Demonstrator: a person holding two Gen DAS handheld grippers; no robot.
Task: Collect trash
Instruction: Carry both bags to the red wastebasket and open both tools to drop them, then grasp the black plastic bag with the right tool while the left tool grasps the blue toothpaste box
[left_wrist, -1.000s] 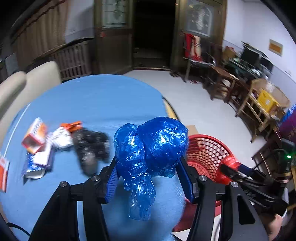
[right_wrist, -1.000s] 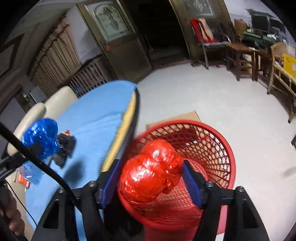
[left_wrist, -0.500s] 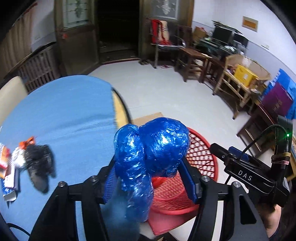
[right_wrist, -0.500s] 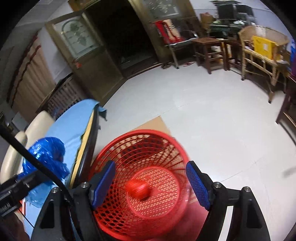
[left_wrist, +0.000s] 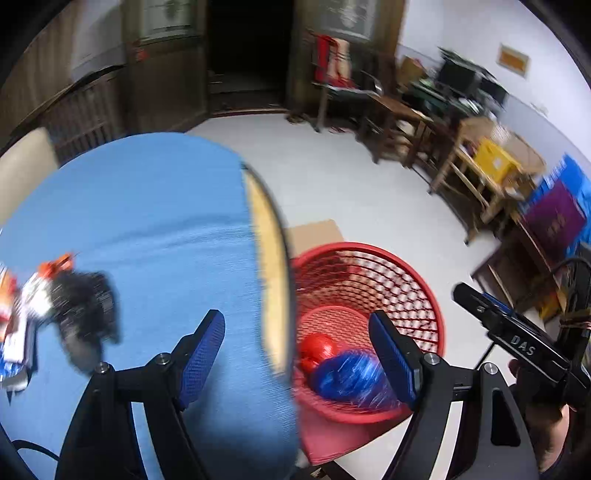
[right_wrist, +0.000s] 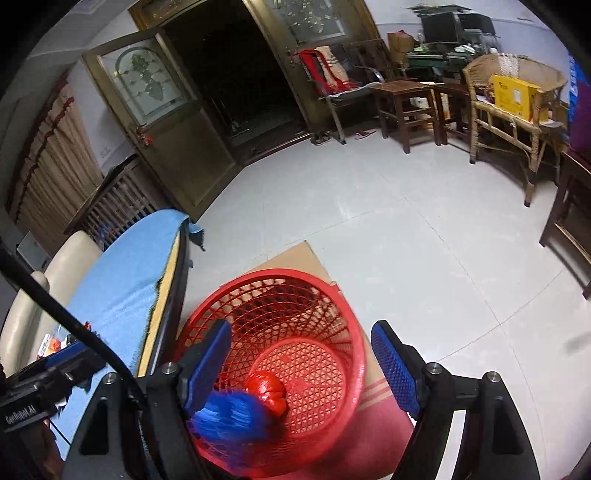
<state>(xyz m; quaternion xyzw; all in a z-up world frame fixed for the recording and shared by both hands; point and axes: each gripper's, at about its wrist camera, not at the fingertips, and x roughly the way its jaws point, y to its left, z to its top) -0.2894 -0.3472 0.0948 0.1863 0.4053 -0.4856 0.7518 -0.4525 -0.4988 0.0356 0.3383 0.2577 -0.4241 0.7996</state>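
A red mesh basket (left_wrist: 413, 291) (right_wrist: 332, 306) stands on the floor beside the blue-covered table (left_wrist: 147, 206). Inside it lie a crumpled blue plastic bag (left_wrist: 347, 376) (right_wrist: 229, 413), blurred by motion, and a red plastic bag (left_wrist: 317, 345) (right_wrist: 267, 387). My left gripper (left_wrist: 297, 356) is open and empty, over the table edge and the basket. My right gripper (right_wrist: 301, 363) is open and empty above the basket. A black crumpled item (left_wrist: 86, 314) and several wrappers (left_wrist: 26, 295) lie on the table at the left.
Flat cardboard (right_wrist: 295, 258) lies under the basket. A cream chair (right_wrist: 44, 291) stands behind the table. Wooden chairs and tables (right_wrist: 410, 99) line the far wall, and a rattan seat (right_wrist: 517, 99) holds a yellow box. Open tiled floor (right_wrist: 424, 229) lies beyond the basket.
My left gripper opened and the blue bag dropped into the basket. My right gripper let go of the red bag earlier, and it now lies on the basket's bottom.
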